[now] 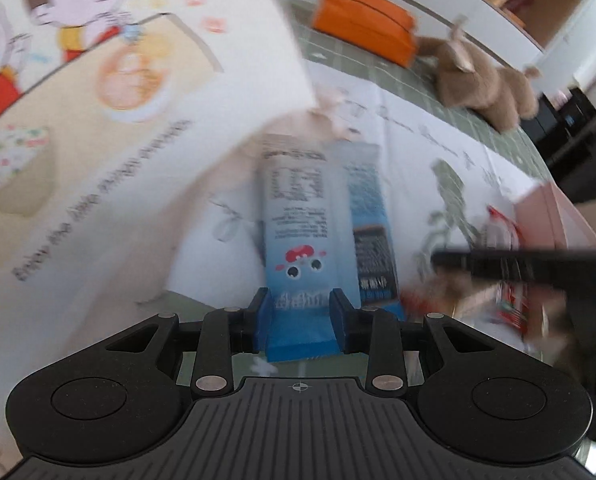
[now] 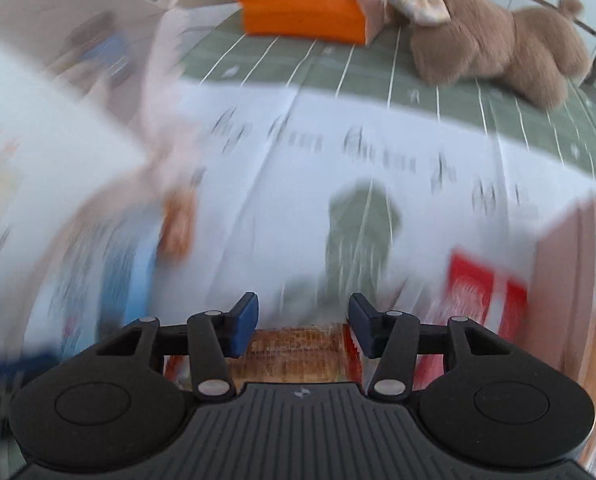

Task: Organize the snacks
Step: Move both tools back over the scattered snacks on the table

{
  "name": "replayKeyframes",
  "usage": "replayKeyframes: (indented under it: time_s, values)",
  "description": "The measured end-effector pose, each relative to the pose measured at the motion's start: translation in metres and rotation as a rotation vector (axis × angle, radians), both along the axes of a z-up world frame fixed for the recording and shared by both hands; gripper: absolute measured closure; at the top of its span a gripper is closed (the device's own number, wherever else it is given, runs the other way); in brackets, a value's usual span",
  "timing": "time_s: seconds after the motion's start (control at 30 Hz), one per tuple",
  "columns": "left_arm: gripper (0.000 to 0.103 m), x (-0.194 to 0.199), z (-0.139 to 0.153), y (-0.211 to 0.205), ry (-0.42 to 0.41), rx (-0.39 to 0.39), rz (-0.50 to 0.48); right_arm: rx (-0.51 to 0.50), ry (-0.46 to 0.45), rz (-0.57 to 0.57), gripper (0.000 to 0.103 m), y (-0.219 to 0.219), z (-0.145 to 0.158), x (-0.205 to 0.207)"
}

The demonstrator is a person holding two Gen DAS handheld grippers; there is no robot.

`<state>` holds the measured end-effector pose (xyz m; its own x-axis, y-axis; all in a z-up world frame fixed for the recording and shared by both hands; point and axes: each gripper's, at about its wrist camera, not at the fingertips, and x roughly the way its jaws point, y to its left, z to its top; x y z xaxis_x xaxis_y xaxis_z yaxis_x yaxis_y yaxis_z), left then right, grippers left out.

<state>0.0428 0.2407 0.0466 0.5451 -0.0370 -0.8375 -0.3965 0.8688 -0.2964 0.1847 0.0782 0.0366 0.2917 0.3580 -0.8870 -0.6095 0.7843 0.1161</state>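
My left gripper [image 1: 302, 312] is shut on the lower end of a blue snack packet [image 1: 298, 240] with a cartoon face, which lies lengthwise away from me. A second blue packet [image 1: 372, 232] lies against its right side. In the right wrist view, my right gripper [image 2: 302, 328] has a brown printed snack packet [image 2: 298, 356] filling the gap between its blue pads; the picture is heavily blurred. Red snack packets [image 2: 482, 296] lie just to its right. A black finger [image 1: 518, 264] of the right gripper crosses the red packets [image 1: 506, 232] in the left wrist view.
A large white cartoon-printed bag [image 1: 98, 100] fills the left. A pink box [image 2: 570, 248] stands at the right edge. Farther back, an orange pouch [image 2: 306, 4] and a brown plush toy [image 2: 490, 40] lie on the green mat [image 2: 378, 64]. A white printed cloth [image 2: 338, 184] covers the middle.
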Motion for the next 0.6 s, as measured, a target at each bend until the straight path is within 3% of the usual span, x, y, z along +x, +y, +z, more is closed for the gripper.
replayKeyframes:
  time_s: [0.23, 0.37, 0.47, 0.6]
  values:
    - [0.068, -0.013, 0.012, -0.044, -0.003, 0.024, -0.148, -0.010, 0.016, 0.053, 0.053, -0.053, 0.004, -0.060]
    - [0.068, -0.024, 0.020, -0.070, 0.010, 0.023, -0.249, 0.019, 0.001, 0.010, 0.032, -0.092, 0.015, -0.084]
    - [0.068, -0.036, 0.021, -0.090, 0.052, 0.021, -0.309, 0.042, -0.015, -0.037, 0.028, -0.121, 0.026, -0.097]
    - [0.068, -0.047, 0.016, -0.118, 0.085, 0.017, -0.380, 0.074, 0.056, -0.082, 0.025, -0.157, 0.026, -0.119]
